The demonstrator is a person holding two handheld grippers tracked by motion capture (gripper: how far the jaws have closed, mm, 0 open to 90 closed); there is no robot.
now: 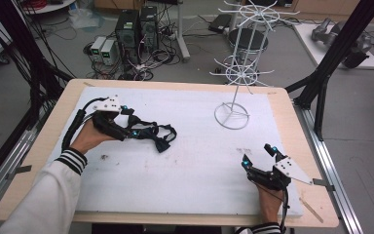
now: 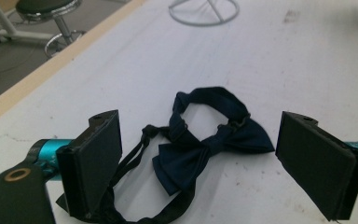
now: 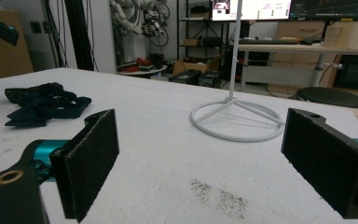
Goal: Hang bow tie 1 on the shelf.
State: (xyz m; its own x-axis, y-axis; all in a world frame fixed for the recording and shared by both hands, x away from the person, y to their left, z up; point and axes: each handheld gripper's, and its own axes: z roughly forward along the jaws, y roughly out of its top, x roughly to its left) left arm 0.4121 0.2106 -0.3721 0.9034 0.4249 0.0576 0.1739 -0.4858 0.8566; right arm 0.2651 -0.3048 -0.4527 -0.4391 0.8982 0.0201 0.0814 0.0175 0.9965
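Navy fabric marks the far left of the scene: a bow tie (image 1: 158, 136) lies loosely heaped on the white padded surface (image 1: 185, 165), its strap curling away from the knot in an open loop. The left gripper (image 1: 130, 127) sits right at the bow tie's left end, held in the person's left hand (image 1: 90, 138), whose striped cuff shows at the wrist. In the left gripper view the jaws stand wide apart, one on each side of the bow tie (image 2: 205, 140), and the strap runs under the left-hand jaw — whether it touches the pad is hard to say; nothing is clamped. To the right of the bow tie, and farther back on the surface, stands a white wire display stand (image 1: 233, 73), its ring-shaped base resting flat and well apart from the fabric. Right of the bow tie again, near the front edge, the right gripper (image 1: 259, 154) rests low over the surface in the person's right hand (image 1: 270, 202), well apart from the bow tie — its jaws are also spread wide and hold nothing. In the right gripper view the bow tie (image 3: 42, 109) lies off to the left, with the stand's base (image 3: 237, 120) ahead between the jaws.
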